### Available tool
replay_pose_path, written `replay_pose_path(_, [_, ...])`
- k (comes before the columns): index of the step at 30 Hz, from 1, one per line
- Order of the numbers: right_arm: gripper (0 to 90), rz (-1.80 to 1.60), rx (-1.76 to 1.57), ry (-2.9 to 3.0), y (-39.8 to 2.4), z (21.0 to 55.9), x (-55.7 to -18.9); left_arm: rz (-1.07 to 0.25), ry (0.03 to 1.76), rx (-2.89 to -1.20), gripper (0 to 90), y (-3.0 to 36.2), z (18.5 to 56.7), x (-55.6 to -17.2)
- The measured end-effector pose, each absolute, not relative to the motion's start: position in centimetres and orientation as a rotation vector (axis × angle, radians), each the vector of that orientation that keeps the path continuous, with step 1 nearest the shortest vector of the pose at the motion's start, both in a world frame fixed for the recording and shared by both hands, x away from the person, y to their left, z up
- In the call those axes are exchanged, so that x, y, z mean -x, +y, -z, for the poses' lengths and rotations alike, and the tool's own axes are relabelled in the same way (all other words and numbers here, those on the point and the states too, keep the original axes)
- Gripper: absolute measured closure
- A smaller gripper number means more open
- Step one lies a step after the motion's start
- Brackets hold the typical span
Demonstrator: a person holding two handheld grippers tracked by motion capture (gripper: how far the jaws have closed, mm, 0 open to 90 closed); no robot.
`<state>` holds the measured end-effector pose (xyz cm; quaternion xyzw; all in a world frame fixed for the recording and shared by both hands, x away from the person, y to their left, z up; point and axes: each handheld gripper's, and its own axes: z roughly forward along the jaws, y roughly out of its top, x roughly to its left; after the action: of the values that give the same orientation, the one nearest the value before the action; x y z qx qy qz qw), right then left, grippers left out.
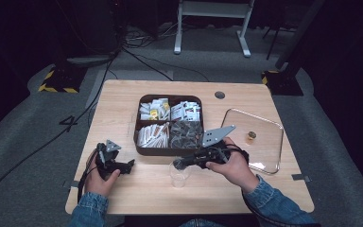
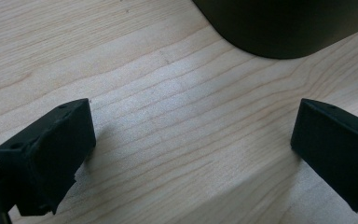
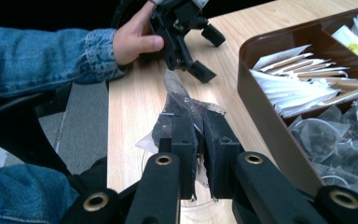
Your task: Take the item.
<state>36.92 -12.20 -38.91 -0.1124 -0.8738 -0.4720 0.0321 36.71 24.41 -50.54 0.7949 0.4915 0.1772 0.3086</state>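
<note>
As the right gripper (image 3: 199,135) is clamped on the tea bag (image 3: 179,109), it appears light, soft, tearable; left gripper (image 2: 191,140) stands wide, empty.

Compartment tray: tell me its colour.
Dark brown compartment tray, seen best in the right gripper view.
</note>
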Motion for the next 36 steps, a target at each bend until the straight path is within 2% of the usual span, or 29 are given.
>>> replay_pose_path(20, [83.2, 1.329, 0.355, -2.753, -11.3, 41.3, -36.6, -0.467, 1.299, -2.1, 0.2, 24.4, 50.5, -36.7])
replay_pose_path(23, [73.5, 1.351, 0.37, -2.737, -11.3, 41.4, -36.6, -0.468, 1.299, -2.101, 0.2, 24.4, 50.5, -36.7])
replay_pose_path(26, [68.7, 1.38, 0.39, -2.727, -11.4, 41.2, -36.7, -0.468, 1.299, -2.101, 0.2, 24.4, 50.5, -36.7])
replay_pose_path(36, [62.8, 1.41, 0.441, -2.72, -12.0, 41.0, -37.0, -0.458, 1.297, -2.102, 0.2, 24.4, 50.5, -36.8])
